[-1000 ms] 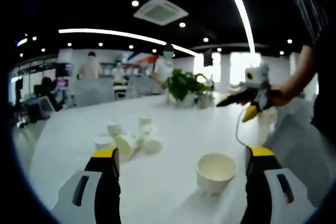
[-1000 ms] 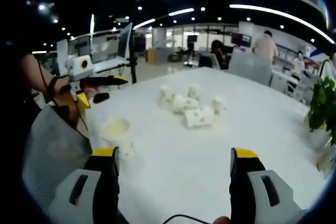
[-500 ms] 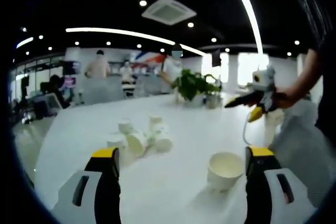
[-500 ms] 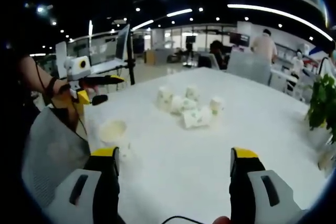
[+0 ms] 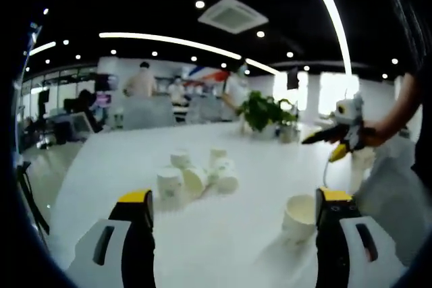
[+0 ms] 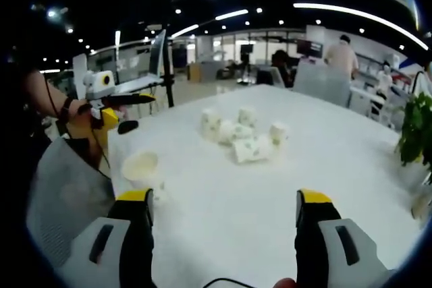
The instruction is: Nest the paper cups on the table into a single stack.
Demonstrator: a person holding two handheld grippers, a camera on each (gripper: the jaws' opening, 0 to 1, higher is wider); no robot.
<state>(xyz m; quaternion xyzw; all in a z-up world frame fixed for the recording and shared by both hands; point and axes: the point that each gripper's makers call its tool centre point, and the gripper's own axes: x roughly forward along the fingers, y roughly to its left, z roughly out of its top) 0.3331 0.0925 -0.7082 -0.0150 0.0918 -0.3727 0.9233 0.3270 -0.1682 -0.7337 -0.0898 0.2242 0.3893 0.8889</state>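
the paper cups (image 6: 241,134) sit in a loose cluster out toward the middle of the white table (image 6: 324,166), some upright and upside down, at least one lying on its side (image 6: 251,149) with a printed pattern showing. in the left gripper view the same cluster (image 5: 198,175) lies ahead, with an upside-down cup (image 5: 169,183) nearest the left jaw. one more cup (image 5: 300,216) stands alone and mouth-up near the table edge closest to the person, apart from the rest; the right gripper view shows it (image 6: 141,166) near the left jaw.

the left gripper (image 5: 233,207) is held above the table with its jaws spread wide and nothing between them. the right gripper (image 6: 223,207) is likewise wide apart and empty, raised off the table. each gripper appears in the other's view, held in a hand: the right one (image 5: 337,136) beside a potted plant (image 5: 264,111), the left one (image 6: 108,102) at the table's near edge.

no cup is nested yet, so the job looks barely begun. the risks i see: paper cups are light and soft, so a hard squeeze could crush a rim, and a jaw brushing the crowded cluster could roll the tipped cup away. the lone cup near the edge could be nudged off the table.
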